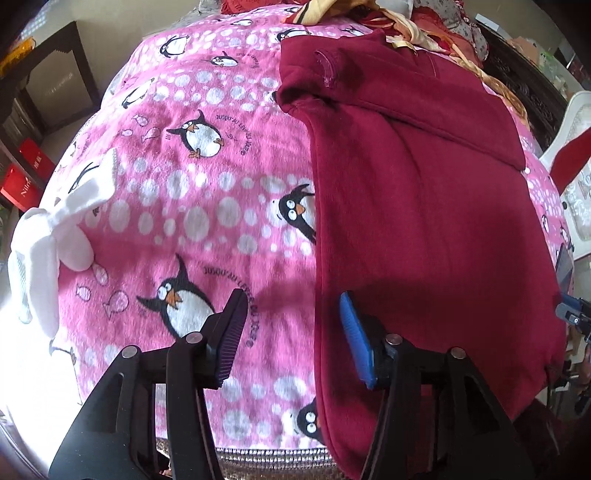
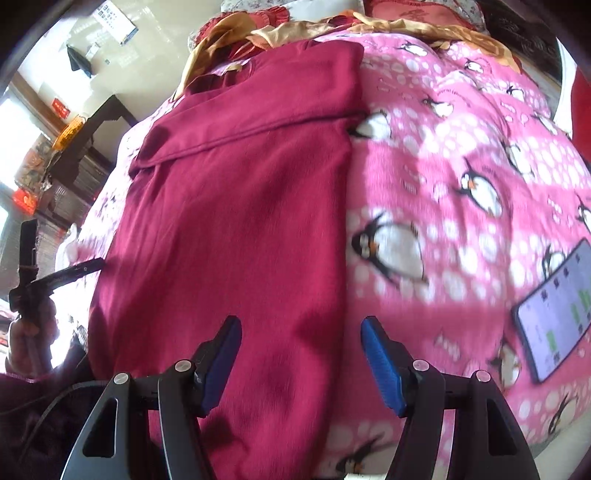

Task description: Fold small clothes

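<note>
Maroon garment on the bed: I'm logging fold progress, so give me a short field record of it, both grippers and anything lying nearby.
garment: maroon garment lying flat on the penguin blanket, long sides folded in, a flap folded across its far end
left gripper: left gripper open, over the garment's near left edge, nothing held
right gripper: right gripper open, over the near right edge, nothing held
nearby left: white socks
nearby right: phone, screen lit
far end: heaped fabrics

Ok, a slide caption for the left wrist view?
Open left gripper above the maroon garment's left edge on the pink penguin blanket, white socks lying aside.
</note>
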A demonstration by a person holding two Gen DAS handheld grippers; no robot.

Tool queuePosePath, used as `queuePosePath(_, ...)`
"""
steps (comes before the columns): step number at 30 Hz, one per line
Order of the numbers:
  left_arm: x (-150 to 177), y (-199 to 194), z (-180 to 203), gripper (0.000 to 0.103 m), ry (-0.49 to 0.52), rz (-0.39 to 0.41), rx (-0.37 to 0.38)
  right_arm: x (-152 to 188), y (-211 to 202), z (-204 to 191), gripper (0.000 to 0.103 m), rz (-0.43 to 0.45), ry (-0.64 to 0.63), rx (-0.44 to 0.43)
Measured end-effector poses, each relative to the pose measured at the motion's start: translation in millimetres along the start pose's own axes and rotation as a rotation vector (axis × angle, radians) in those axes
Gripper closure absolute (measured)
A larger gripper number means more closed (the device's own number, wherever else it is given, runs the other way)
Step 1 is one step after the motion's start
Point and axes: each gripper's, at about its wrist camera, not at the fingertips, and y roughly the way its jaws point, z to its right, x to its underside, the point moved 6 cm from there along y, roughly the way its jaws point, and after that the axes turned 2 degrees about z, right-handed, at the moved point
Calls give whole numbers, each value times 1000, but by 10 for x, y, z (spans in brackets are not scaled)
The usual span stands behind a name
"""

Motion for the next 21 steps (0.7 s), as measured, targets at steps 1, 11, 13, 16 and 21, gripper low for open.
queuePosePath(1, 41, -27, 19, 51, 10, 0, 0, 81, -27, -13, 38, -9, -7, -6)
queuePosePath(11, 460, -186, 190, 51, 103, -37, -26, 548, -238, -154, 38, -19, -29, -68)
queuePosePath(13, 458, -164, 195, 51, 114, -43, -42, 572, -239, -149, 38, -5, -17, -75)
queuePosePath(16, 475, -165, 189, 51, 109, -46, -45, 551, -222, -154, 38, 3, -9, -79)
queuePosePath(21, 508, -175, 180, 51, 103, -52, -39, 505, -260, -198, 38, 6, -22, -89)
